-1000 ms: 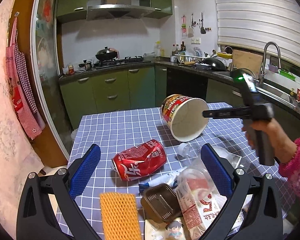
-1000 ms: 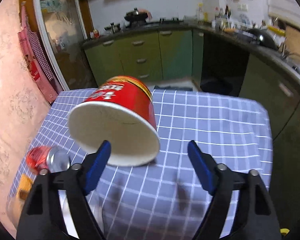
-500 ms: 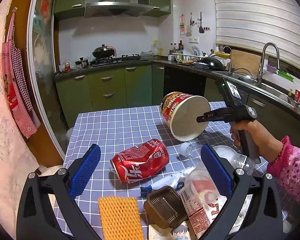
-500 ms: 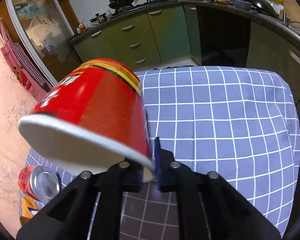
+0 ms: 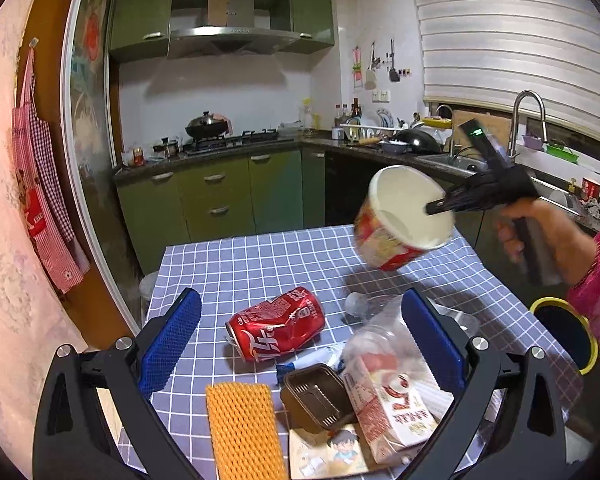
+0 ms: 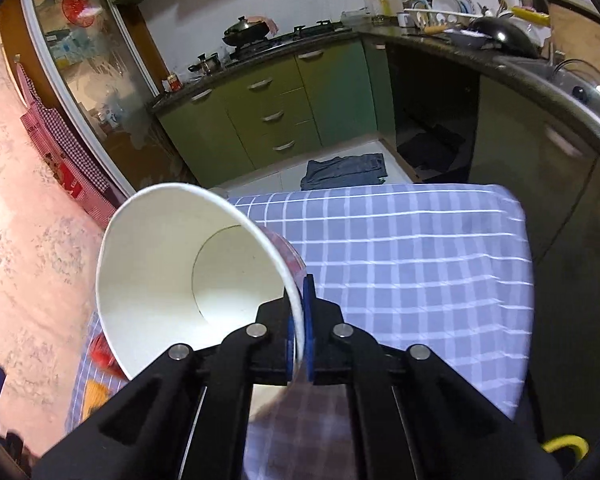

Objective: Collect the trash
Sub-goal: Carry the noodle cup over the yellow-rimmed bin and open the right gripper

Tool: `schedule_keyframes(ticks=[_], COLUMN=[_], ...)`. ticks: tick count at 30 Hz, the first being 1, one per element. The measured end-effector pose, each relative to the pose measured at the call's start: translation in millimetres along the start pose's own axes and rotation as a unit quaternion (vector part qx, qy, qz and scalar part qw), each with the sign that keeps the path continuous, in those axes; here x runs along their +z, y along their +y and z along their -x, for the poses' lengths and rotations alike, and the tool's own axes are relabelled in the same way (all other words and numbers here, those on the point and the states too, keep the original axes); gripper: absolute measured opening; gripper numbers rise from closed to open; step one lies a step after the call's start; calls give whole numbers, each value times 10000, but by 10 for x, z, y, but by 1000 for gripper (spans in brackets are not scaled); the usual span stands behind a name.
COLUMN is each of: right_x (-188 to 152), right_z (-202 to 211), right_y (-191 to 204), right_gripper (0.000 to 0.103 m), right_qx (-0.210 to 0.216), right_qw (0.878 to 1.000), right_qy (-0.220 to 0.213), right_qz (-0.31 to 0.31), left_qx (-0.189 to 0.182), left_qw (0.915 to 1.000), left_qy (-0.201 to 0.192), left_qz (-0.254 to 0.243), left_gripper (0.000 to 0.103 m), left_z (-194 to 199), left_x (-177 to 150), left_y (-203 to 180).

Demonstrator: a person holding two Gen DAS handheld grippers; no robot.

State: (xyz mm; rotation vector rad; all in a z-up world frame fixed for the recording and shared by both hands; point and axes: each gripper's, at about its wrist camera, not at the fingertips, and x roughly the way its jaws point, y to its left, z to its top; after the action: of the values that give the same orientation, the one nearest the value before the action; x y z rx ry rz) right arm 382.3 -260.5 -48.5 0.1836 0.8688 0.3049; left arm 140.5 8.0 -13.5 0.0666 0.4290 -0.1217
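Note:
My right gripper (image 6: 299,322) is shut on the rim of a red paper noodle cup (image 6: 188,280) and holds it in the air above the checked table (image 6: 420,264), mouth towards the camera. The left wrist view shows the cup (image 5: 400,224) lifted over the table's far right. My left gripper (image 5: 300,344) is open and empty over a trash pile: a dented red cola can (image 5: 276,324), a clear plastic bottle (image 5: 380,320), a milk carton (image 5: 388,400), a brown plastic tray (image 5: 316,396) and an orange foam net (image 5: 244,428).
A black bin with a yellow rim (image 5: 564,332) stands on the floor right of the table. Green cabinets (image 5: 228,200) and a counter with a sink (image 5: 460,164) run behind. A cloth (image 6: 344,170) lies on the floor. A red apron (image 5: 40,184) hangs at the left.
My right gripper closed on the noodle cup's rim, lifted it off the table and turned it mouth-up to the right. My left gripper stayed open over the trash pile.

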Motion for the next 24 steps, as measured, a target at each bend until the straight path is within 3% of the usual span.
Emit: schedule_keyframes(ticks=[5, 9, 13, 17, 24], right_x=[-319, -754, -1249, -1758, -2387], right_z=[842, 1543, 1970, 2092, 1729], right_y=[-351, -804, -1294, -1776, -2384], right_gripper=[4, 4, 4, 4, 4], right_qx=[-141, -388, -677, -1047, -1125], right_qw=[9998, 9980, 9930, 9834, 9678], right_qy=[97, 113, 195, 441, 935], right_qz=[-131, -491, -944, -1413, -2047], left_qx=[-33, -72, -120, -141, -166], left_qw=[9999, 9998, 9998, 9997, 9994], left_qy=[-105, -133, -94, -24, 95], left_qz=[-69, -110, -139, -195, -273], left_gripper=[99, 99, 99, 99, 99], left_z=[266, 415, 492, 504, 492], left_x=[-17, -48, -83, -103, -113], left_y=[-113, -220, -340, -469, -631])
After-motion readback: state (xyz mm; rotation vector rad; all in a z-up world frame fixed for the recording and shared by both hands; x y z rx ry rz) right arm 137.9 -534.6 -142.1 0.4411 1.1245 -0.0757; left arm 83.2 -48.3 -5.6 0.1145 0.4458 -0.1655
